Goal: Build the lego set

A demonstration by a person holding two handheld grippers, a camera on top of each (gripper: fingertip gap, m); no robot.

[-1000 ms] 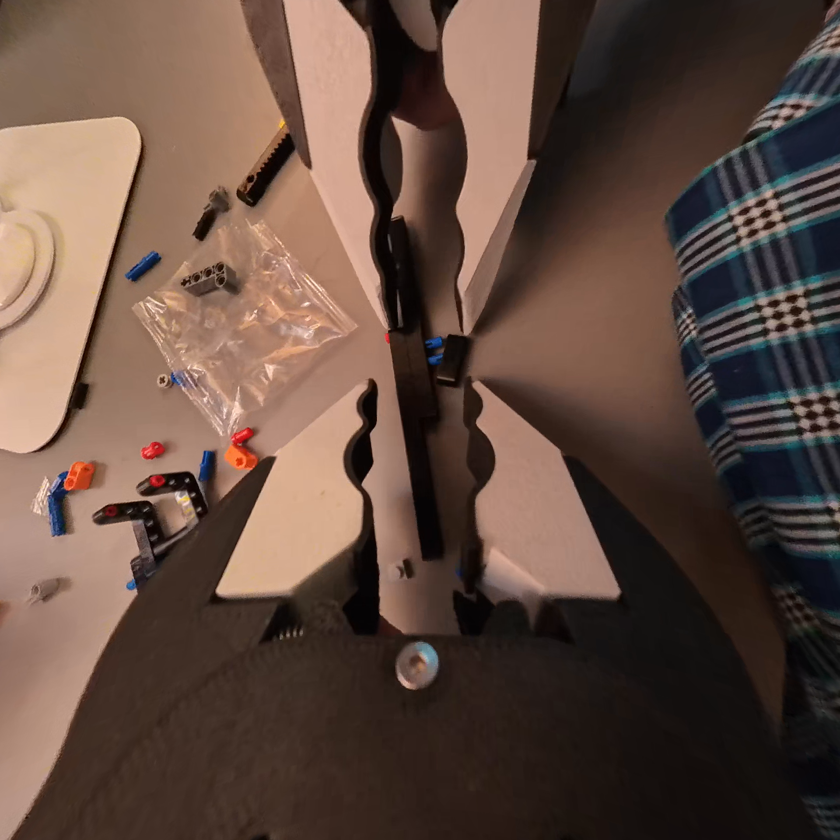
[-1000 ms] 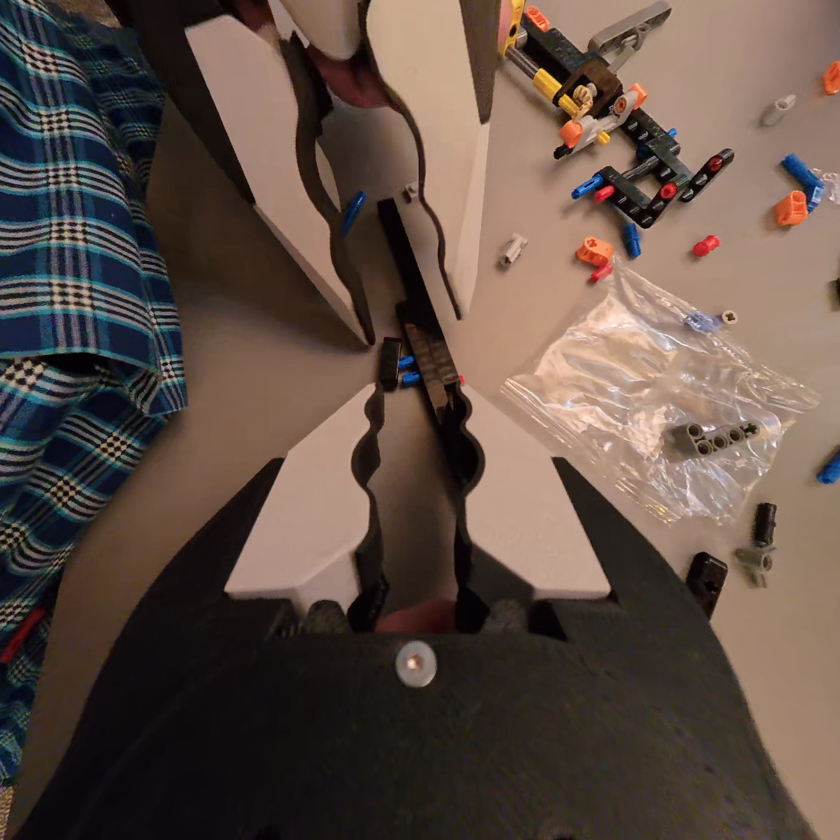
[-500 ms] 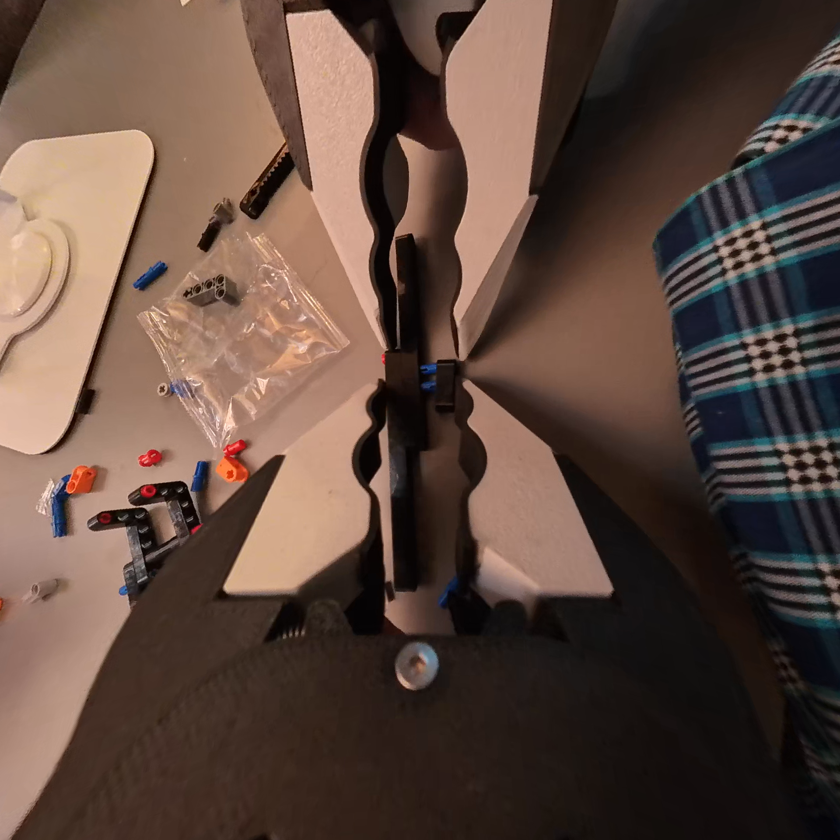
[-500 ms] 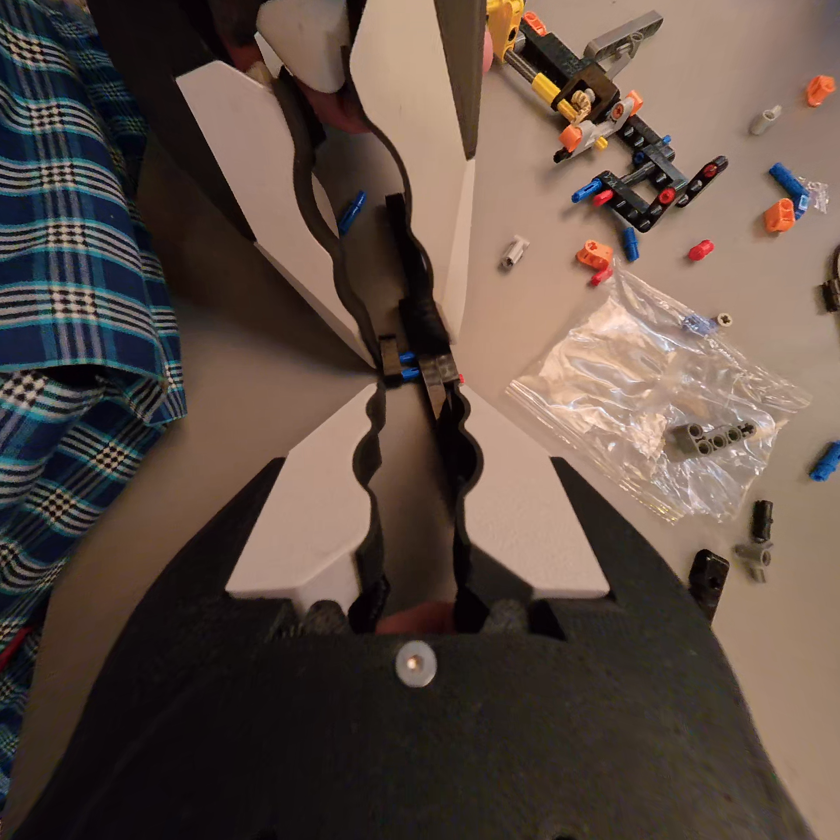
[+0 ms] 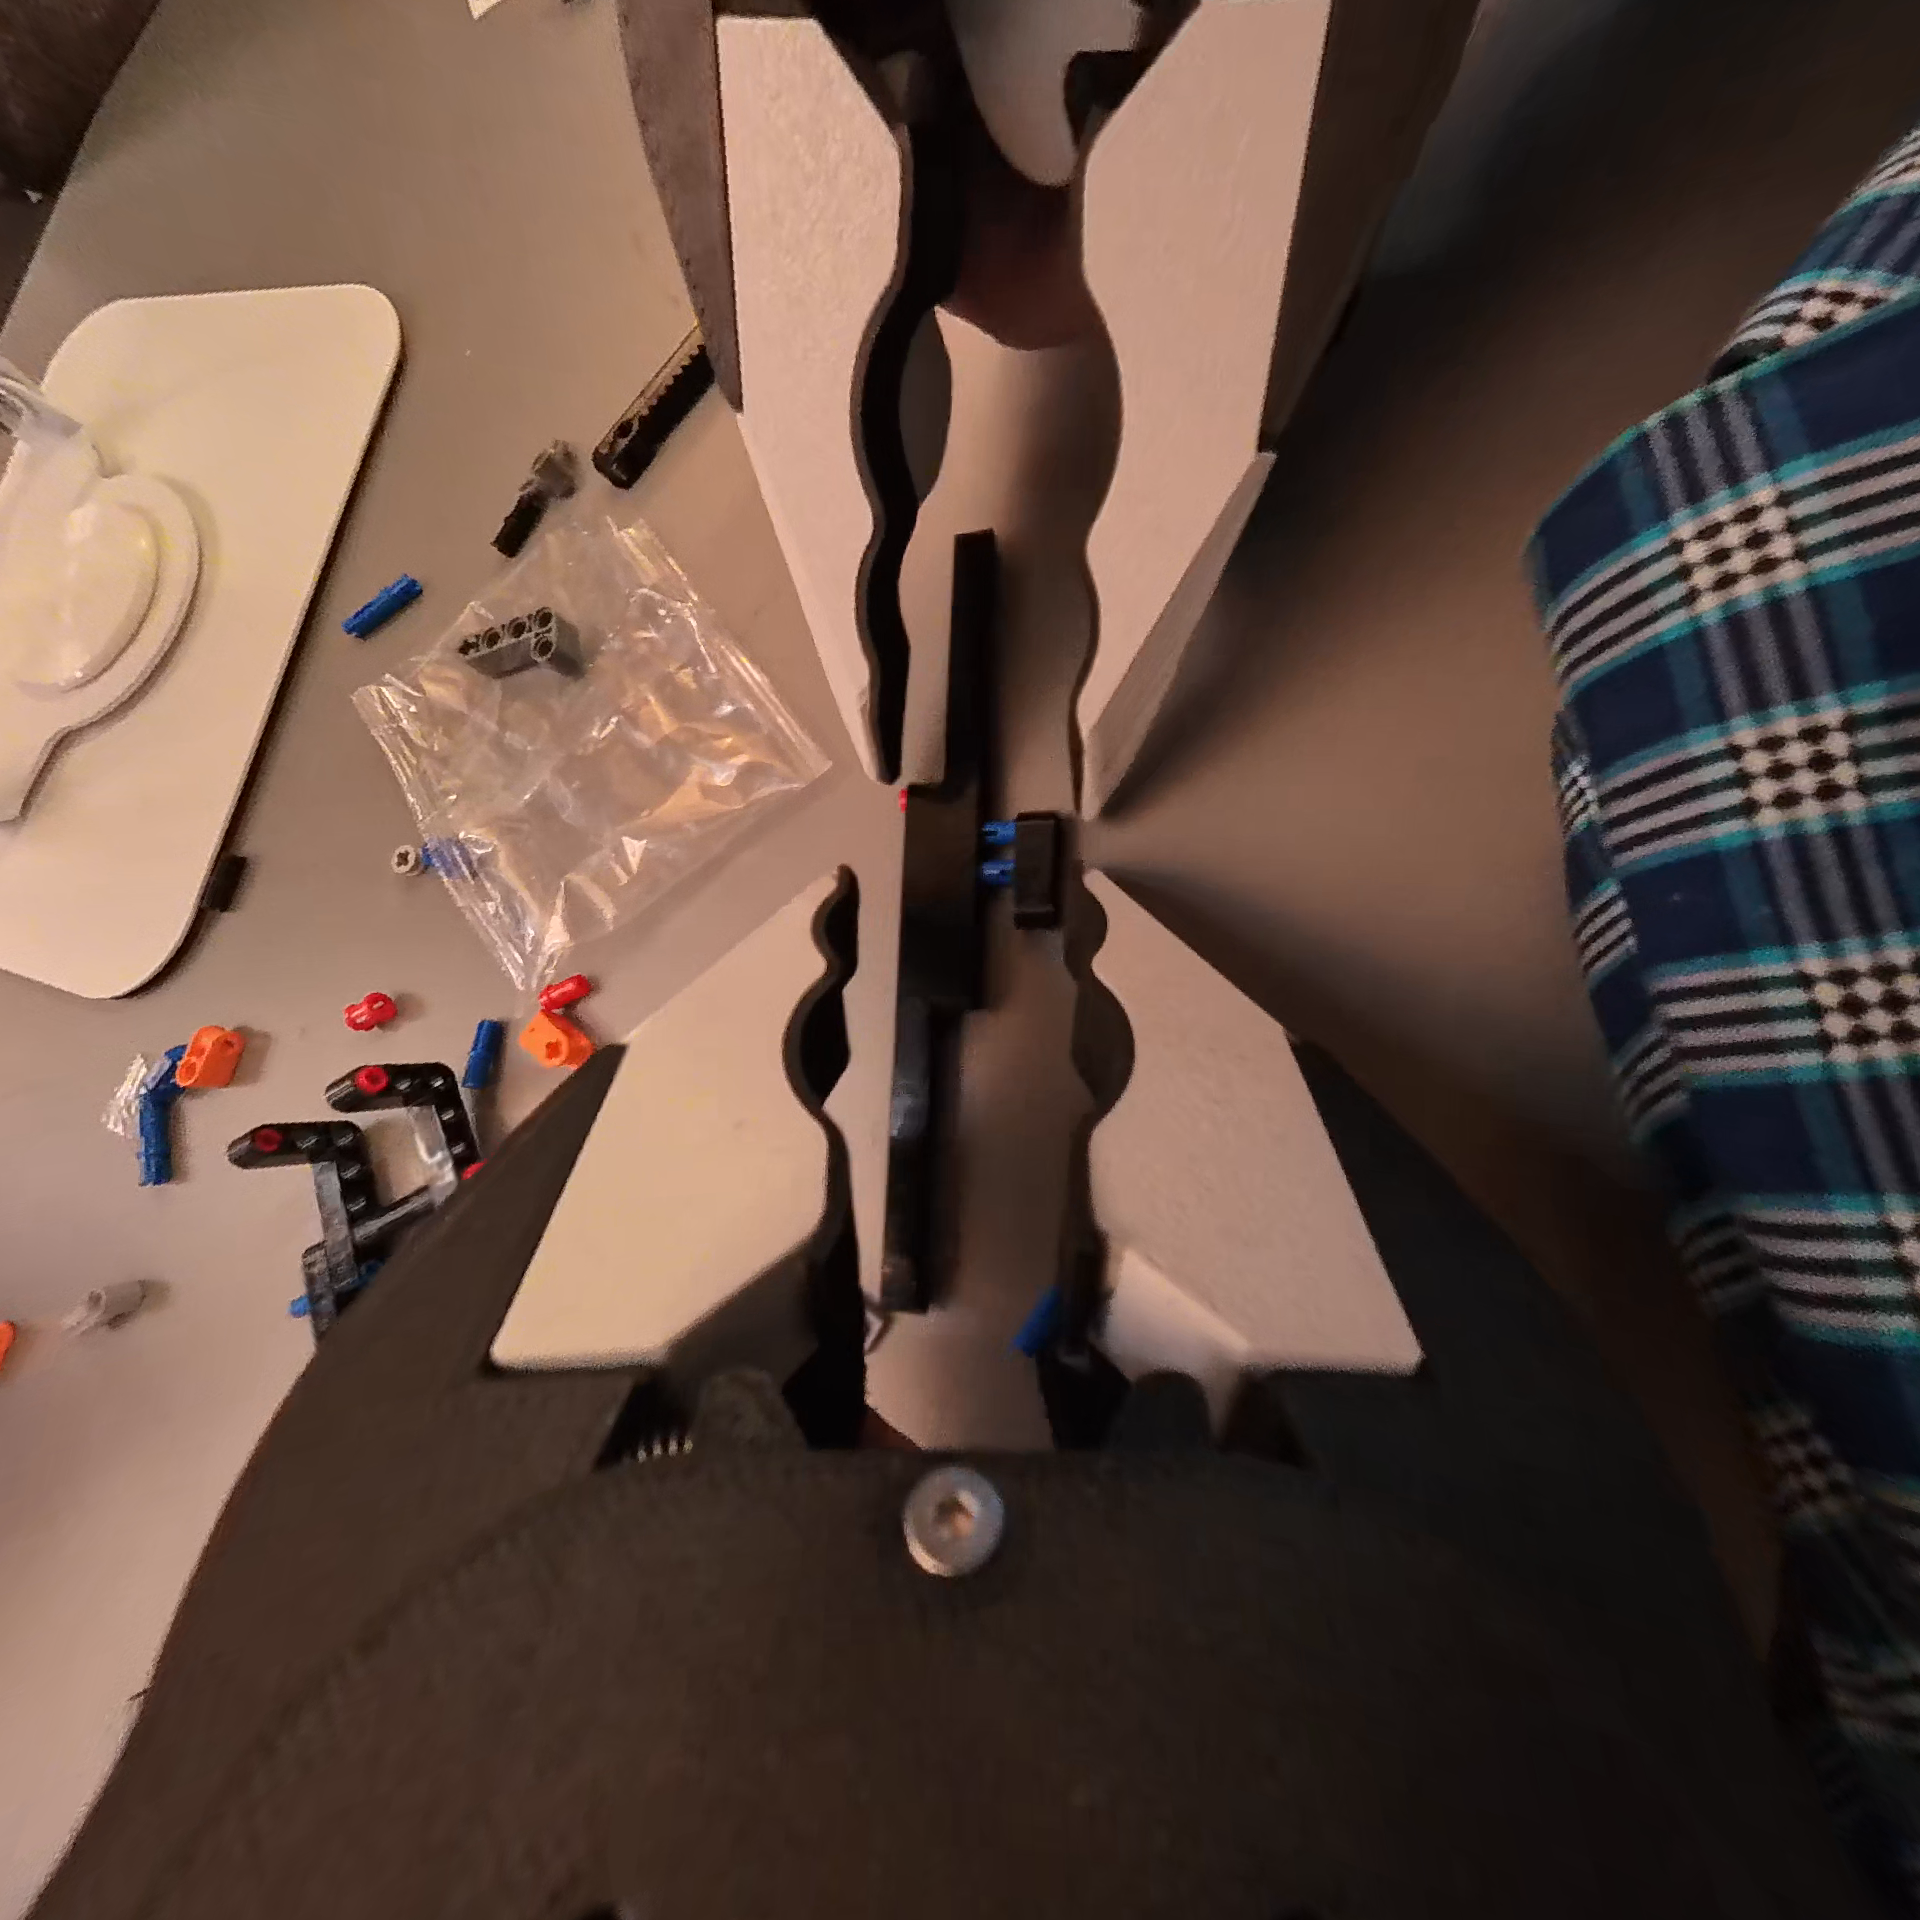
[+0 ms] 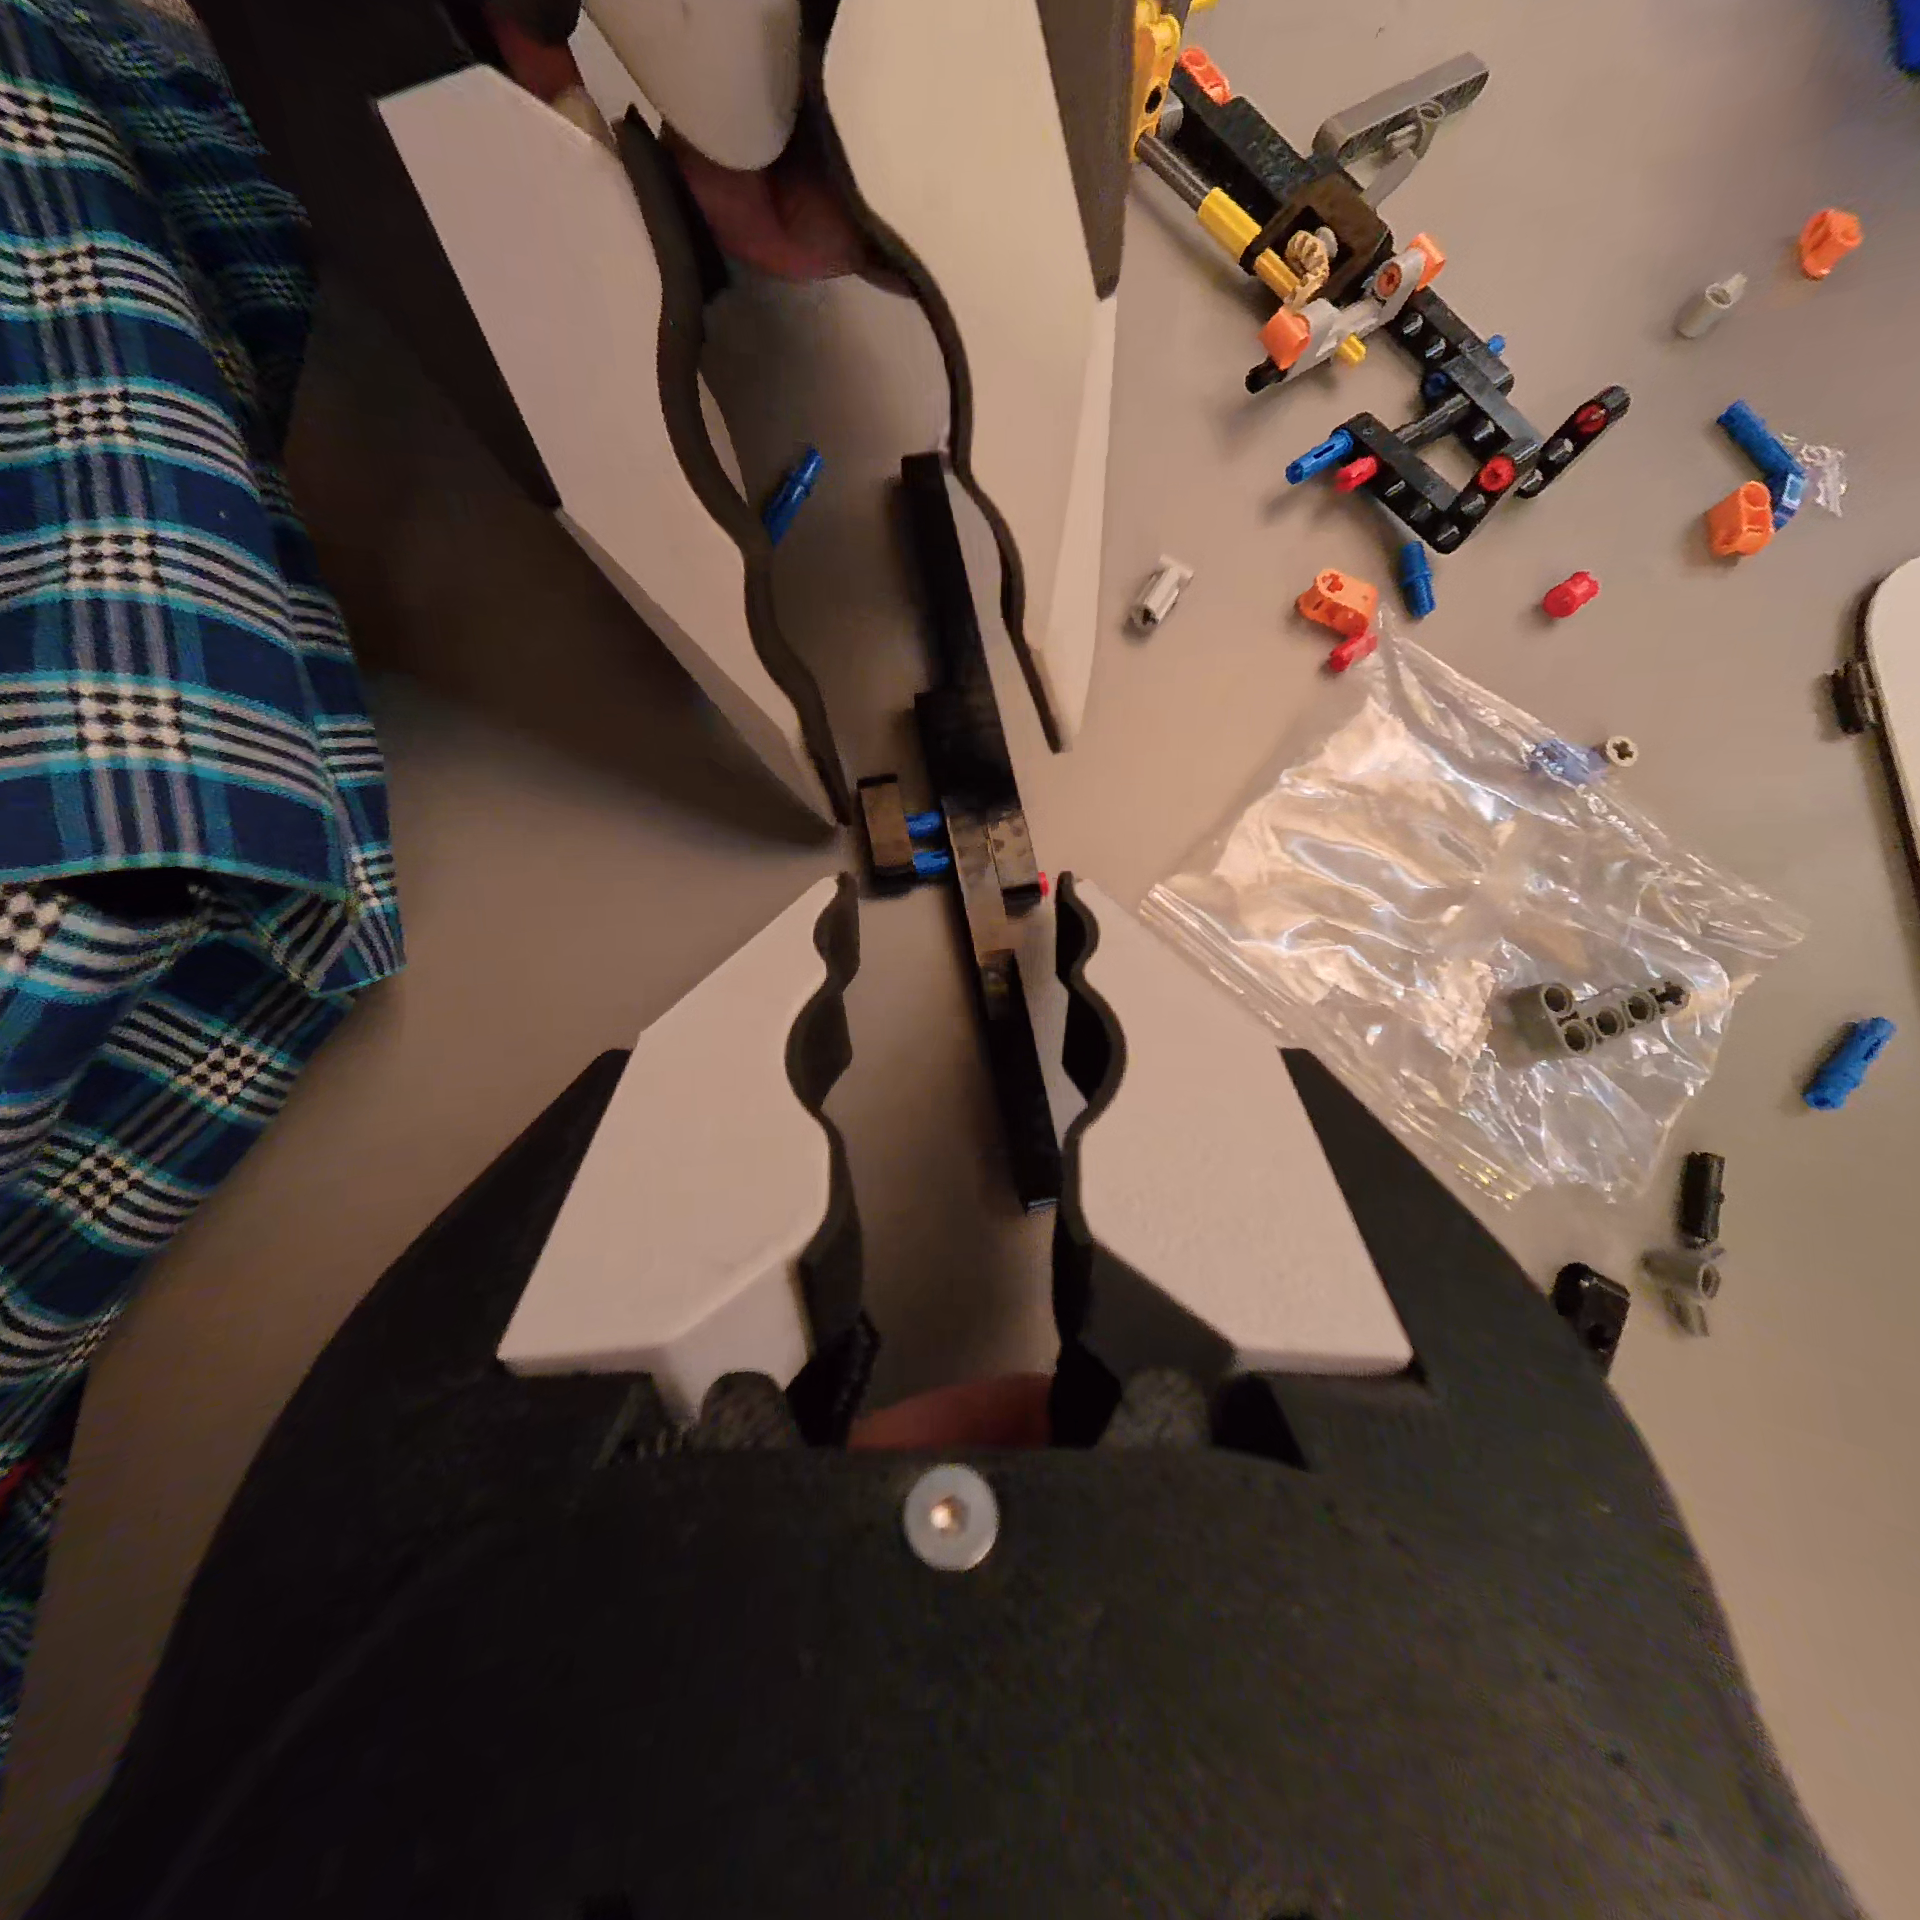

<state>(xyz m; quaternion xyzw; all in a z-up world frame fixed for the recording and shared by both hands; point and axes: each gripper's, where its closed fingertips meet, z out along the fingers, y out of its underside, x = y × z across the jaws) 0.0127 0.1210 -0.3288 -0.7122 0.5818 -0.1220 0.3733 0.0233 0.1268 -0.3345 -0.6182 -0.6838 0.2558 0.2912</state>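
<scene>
Both claws have drawn nearer since a second ago, tips now almost meeting around the long black plastic lego beam assembly [image 5: 940, 935].

Left claw [image 5: 961, 904] and right claw [image 6: 951, 904] each stand partly open, jaws flanking the beam; whether either truly grips it I cannot tell. A small black block [image 5: 1037, 868] on two blue pins [image 5: 995, 847] sits at 3 o'clock of the beam, not pushed home; an uneven squeeze could skew the pins or drop the assembly onto the grey surface [image 6: 1351, 727]. At 9 o'clock, the clear plastic zip bag [image 5: 592, 758] holds one grey holed brick [image 5: 520, 644].
</scene>
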